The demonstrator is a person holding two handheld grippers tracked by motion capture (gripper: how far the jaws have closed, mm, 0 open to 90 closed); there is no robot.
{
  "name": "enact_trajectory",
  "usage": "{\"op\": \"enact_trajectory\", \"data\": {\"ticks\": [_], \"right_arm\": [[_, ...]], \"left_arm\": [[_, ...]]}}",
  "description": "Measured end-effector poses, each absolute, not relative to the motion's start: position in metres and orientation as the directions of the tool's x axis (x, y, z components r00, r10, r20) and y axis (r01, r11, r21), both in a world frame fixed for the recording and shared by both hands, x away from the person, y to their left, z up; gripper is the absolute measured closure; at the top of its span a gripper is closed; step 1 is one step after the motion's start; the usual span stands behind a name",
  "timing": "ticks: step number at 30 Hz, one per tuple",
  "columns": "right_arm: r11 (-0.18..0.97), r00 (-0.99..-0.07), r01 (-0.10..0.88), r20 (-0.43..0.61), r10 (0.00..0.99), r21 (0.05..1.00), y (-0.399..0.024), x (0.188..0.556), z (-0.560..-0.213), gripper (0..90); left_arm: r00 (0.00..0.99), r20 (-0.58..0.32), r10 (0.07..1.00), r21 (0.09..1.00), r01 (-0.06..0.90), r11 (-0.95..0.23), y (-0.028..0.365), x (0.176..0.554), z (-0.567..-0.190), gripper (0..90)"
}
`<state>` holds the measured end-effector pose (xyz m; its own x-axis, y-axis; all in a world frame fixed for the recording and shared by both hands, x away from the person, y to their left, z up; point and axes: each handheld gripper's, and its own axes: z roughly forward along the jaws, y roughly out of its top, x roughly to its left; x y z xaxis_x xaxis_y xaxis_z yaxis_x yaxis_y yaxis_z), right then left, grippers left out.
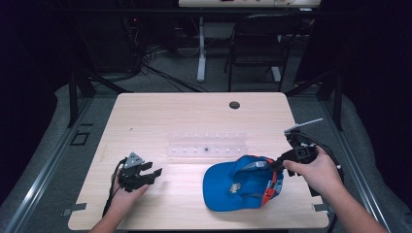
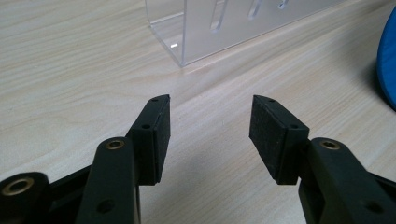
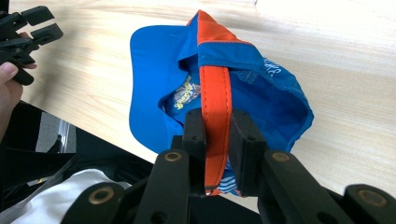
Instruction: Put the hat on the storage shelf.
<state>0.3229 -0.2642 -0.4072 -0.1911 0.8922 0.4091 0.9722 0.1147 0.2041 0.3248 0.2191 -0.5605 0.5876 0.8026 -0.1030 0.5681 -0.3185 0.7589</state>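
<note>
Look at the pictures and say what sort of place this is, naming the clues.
Probably a lab or recording workspace, not a home: a bare wooden table ringed by dark curtains, cables trailing over the floor behind it, and a black chair by another desk.

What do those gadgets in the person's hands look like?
Both are black with two jaws. The left gripper has flat dark pads, brass-ringed screw holes, a grey three-cornered plate and a black cable. The right gripper looks alike. Forearms are bare.
</note>
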Motion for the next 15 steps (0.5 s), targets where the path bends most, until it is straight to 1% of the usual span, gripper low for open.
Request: {"op": "enact_trajectory", "data": {"ticks": [1, 2, 5, 6, 10, 12, 13, 15], "right_arm": [[0.093, -0.175, 0.973, 0.408, 0.896, 0.213, -0.262, 0.323, -0.405, 78.1], [0.112, -0.189, 0.971, 0.398, 0.898, 0.21, -0.261, 0.324, -0.402, 78.1], [0.1, -0.183, 0.97, 0.397, 0.899, 0.22, -0.259, 0.324, -0.396, 78.1], [0.122, -0.199, 0.97, 0.393, 0.898, 0.213, -0.26, 0.325, -0.394, 78.1], [0.105, -0.19, 0.968, 0.395, 0.899, 0.226, -0.257, 0.326, -0.384, 78.1], [0.126, -0.205, 0.968, 0.39, 0.898, 0.217, -0.258, 0.327, -0.378, 78.1], [0.112, -0.196, 0.967, 0.388, 0.9, 0.229, -0.257, 0.327, -0.376, 78.1], [0.118, -0.202, 0.966, 0.386, 0.9, 0.231, -0.257, 0.328, -0.372, 78.1]], "left_arm": [[0.586, -0.101, 0.804, 0.761, 0.566, -0.317, 0.219, 0.325, -0.56, 49.0], [0.587, -0.102, 0.803, 0.761, 0.566, -0.318, 0.219, 0.325, -0.56, 49.0], [0.587, -0.102, 0.803, 0.76, 0.567, -0.318, 0.219, 0.325, -0.56, 49.0], [0.586, -0.103, 0.804, 0.761, 0.567, -0.315, 0.219, 0.325, -0.561, 49.0], [0.586, -0.104, 0.804, 0.76, 0.568, -0.316, 0.219, 0.324, -0.56, 49.0], [0.586, -0.103, 0.804, 0.761, 0.567, -0.316, 0.219, 0.324, -0.56, 49.0], [0.585, -0.104, 0.805, 0.762, 0.567, -0.314, 0.219, 0.324, -0.56, 49.0], [0.585, -0.105, 0.804, 0.761, 0.567, -0.314, 0.219, 0.324, -0.56, 49.0]]}}
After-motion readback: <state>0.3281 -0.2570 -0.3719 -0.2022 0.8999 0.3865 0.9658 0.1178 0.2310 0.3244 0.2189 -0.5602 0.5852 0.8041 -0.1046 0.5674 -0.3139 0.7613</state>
